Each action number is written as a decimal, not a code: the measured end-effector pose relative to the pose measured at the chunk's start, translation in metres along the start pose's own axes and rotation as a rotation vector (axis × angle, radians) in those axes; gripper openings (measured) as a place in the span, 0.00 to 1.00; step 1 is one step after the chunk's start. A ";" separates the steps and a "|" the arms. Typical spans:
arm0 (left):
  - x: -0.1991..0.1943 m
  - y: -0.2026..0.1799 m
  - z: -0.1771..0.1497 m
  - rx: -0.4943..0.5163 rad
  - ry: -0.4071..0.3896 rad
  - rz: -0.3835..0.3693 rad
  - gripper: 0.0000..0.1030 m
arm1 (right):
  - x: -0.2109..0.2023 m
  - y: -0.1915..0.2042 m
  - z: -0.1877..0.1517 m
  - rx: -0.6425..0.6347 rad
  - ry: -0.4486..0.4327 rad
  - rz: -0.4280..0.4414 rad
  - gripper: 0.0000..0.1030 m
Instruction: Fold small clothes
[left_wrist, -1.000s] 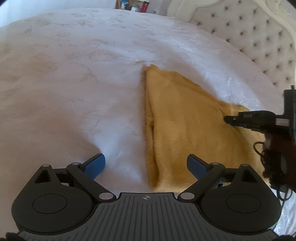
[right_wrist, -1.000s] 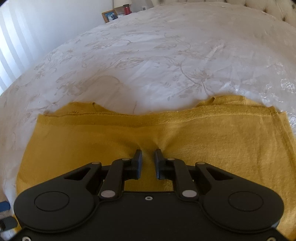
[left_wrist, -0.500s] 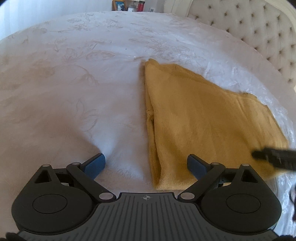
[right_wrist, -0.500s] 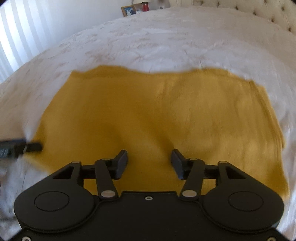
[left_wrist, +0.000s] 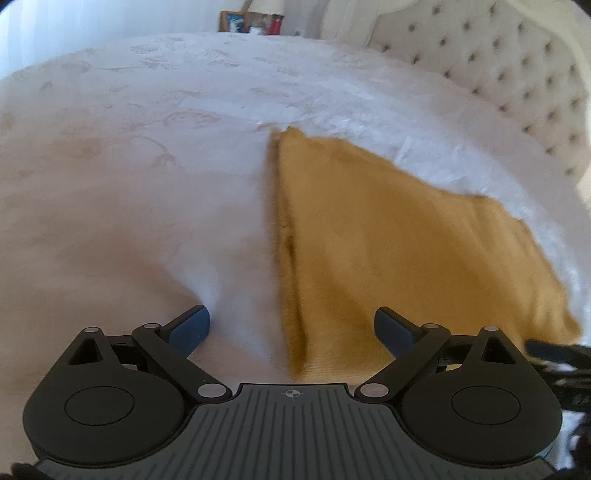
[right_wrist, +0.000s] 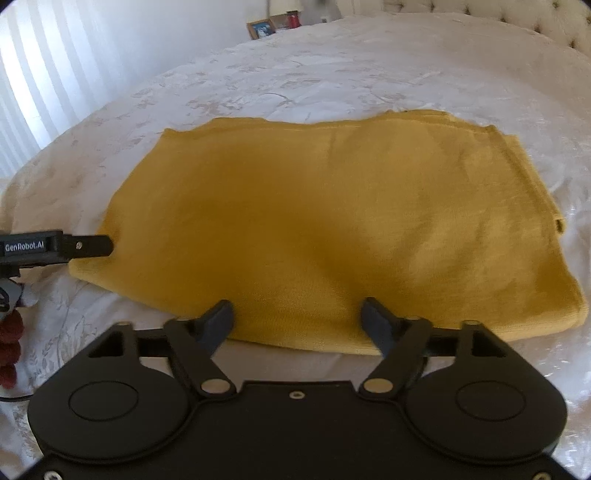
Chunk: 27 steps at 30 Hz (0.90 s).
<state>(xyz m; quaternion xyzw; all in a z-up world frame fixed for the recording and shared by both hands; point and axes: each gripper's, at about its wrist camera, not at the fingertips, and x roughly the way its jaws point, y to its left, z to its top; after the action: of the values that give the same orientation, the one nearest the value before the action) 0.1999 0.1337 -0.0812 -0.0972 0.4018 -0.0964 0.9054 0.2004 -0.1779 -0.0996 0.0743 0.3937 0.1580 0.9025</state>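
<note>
Left wrist view: the left gripper (left_wrist: 291, 325) has its jaws wide apart and holds nothing; the mustard garment (left_wrist: 388, 236) lies flat on the white bedspread (left_wrist: 129, 184), its folded left edge running forward between the two fingers, so the right finger sits over cloth and the left finger over bare bedspread; that straddle looks chosen to close on the near corner of the fold. Beyond the right finger a dark tip of the other tool shows at the garment's near right corner, though the picture is blurred there. Right wrist view: the right gripper (right_wrist: 297, 319) is likewise spread and empty, its fingers over the near hem of the garment (right_wrist: 314, 221); the cloth lies as a neat rectangle ahead of the jaws, doubled layers showing along its far and right edges, so one fold seems done; the left tool's finger reaches the corner left of the jaws. Probably each tool is lining up on an edge to lift for another fold. A tufted headboard (left_wrist: 517, 74) stands far ahead.
</note>
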 end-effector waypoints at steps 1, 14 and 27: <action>-0.001 0.001 0.000 -0.010 -0.002 -0.027 0.94 | 0.000 0.002 -0.002 -0.010 -0.001 0.012 0.92; -0.007 -0.003 0.005 -0.001 -0.028 -0.034 0.93 | -0.056 -0.091 0.020 0.185 -0.169 0.027 0.94; 0.004 -0.010 0.001 0.039 -0.023 -0.019 0.93 | -0.003 -0.211 0.022 0.509 -0.152 0.178 0.95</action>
<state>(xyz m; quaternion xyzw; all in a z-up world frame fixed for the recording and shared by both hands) 0.2025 0.1230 -0.0806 -0.0842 0.3885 -0.1116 0.9108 0.2622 -0.3775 -0.1376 0.3445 0.3440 0.1266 0.8643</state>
